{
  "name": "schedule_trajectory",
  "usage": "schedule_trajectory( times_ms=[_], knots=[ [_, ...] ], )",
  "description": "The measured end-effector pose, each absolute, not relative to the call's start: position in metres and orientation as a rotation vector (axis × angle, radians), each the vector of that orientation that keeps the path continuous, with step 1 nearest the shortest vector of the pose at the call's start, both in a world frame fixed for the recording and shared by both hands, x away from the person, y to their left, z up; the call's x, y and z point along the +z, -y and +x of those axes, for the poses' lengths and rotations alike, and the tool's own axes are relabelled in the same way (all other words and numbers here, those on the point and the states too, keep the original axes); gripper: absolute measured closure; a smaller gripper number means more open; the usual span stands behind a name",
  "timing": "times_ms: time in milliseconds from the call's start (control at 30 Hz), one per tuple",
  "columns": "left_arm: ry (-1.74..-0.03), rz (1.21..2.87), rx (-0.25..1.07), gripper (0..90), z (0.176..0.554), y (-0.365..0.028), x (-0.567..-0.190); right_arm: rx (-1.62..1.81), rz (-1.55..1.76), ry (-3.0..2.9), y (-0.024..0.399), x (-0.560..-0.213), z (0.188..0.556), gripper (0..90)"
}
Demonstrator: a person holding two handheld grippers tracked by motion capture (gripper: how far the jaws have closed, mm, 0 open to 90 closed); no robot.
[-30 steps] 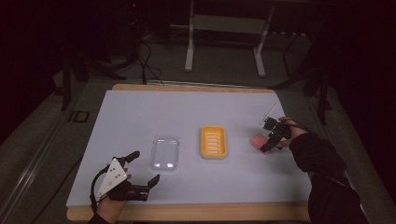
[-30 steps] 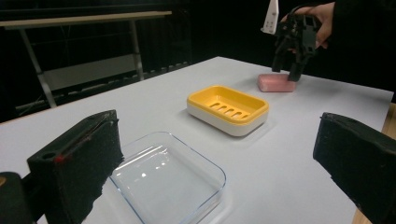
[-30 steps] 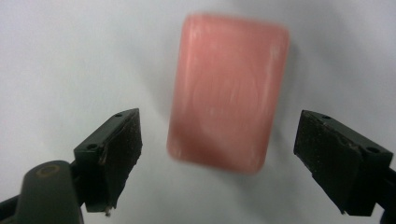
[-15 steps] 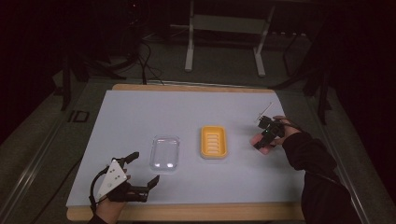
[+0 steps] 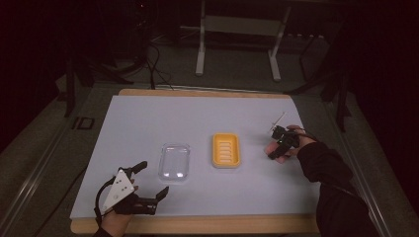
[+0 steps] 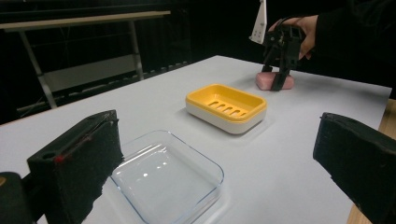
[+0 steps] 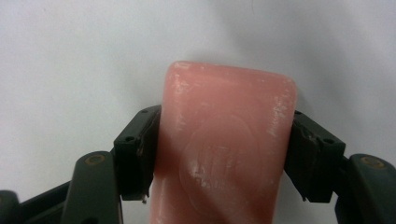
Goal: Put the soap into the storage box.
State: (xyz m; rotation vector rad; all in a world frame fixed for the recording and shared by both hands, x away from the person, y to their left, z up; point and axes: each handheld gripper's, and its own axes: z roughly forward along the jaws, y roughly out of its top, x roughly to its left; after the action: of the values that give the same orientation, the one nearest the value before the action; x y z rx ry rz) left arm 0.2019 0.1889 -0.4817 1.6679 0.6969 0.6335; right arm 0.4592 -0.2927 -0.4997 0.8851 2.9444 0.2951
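Right gripper view, jaws clamping pink soap (image 7: 224, 149), high view, left gripper (image 5: 148, 183) jaws wide

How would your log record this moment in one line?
right gripper: shut on soap | left gripper: open, idle | soap dish: empty

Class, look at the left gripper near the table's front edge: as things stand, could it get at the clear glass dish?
Probably yes. The left gripper is open and faces the clear glass dish, which lies empty just ahead of its fingers on bare table, with nothing between them.
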Motion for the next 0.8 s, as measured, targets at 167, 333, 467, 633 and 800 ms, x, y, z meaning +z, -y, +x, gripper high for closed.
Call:
schedule_trajectory(
  times_ms=[167, 333, 467, 633, 800],
  knots=[
    [-0.696, 1.668, 0.632, 1.4, 0.202, -0.188, -0.482, 0.284, 0.976, -2.903, 0.29, -0.5, 0.459, 35.4],
    [-0.699, 1.667, 0.633, 1.4, 0.202, -0.188, -0.482, 0.219, 1.238, -2.788, 0.283, -0.498, 0.461, 36.6],
    [-0.7, 1.668, 0.632, 1.4, 0.203, -0.188, -0.482, 0.186, 1.43, -2.698, 0.276, -0.494, 0.46, 37.0],
    [-0.698, 1.669, 0.631, 1.4, 0.202, -0.188, -0.482, 0.116, 1.603, -2.595, 0.27, -0.489, 0.459, 37.1],
    [-0.697, 1.67, 0.625, 1.4, 0.203, -0.187, -0.482, 0.045, 1.674, -2.496, 0.266, -0.484, 0.459, 37.2]
  ],
)
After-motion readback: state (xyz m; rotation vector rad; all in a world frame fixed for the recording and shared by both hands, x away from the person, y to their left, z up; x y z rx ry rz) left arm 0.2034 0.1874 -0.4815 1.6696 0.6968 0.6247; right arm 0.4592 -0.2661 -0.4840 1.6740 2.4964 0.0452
